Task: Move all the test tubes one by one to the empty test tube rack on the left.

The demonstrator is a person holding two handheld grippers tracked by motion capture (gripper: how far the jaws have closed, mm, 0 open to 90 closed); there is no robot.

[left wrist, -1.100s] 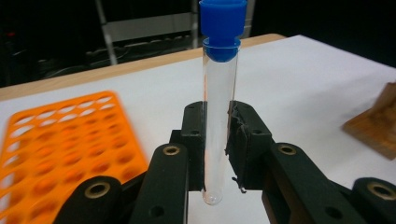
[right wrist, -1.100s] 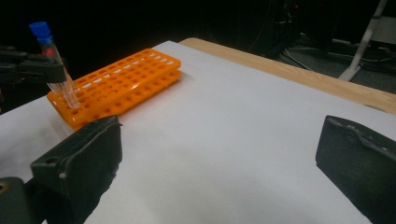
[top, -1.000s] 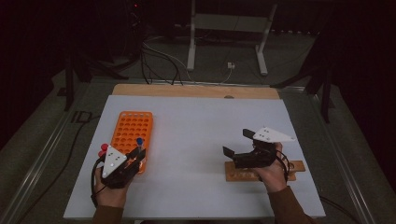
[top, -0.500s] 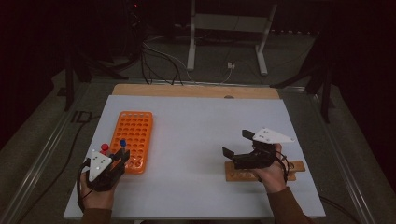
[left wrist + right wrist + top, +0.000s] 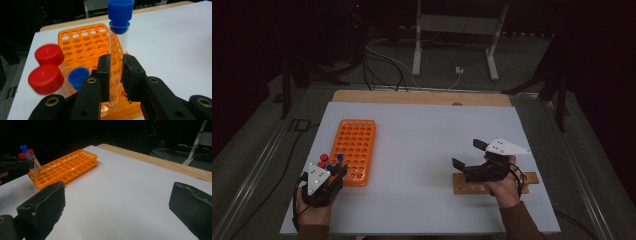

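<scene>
My left gripper [image 5: 116,75] is shut on a clear tube with a blue cap [image 5: 118,50], held upright with its round bottom just above the near end of the orange tube rack [image 5: 82,42]. In the high view the left gripper [image 5: 339,170] sits at the near left corner of the rack [image 5: 354,150]. Two red-capped tubes [image 5: 47,67] and another blue-capped one [image 5: 78,77] stand close on its left. My right gripper [image 5: 464,152] is open with nothing between its fingers, hovering above a wooden block [image 5: 527,179].
The white table top [image 5: 422,130] has a wooden strip [image 5: 422,97] along its far edge. In the right gripper view the rack [image 5: 65,166] and the capped tubes [image 5: 27,152] lie far off to the left. Cables and a metal stand lie on the floor behind.
My left gripper has moved left and back toward the person with the blue-capped tube, from over the rack to its near left corner. The right gripper has stayed where it was.
</scene>
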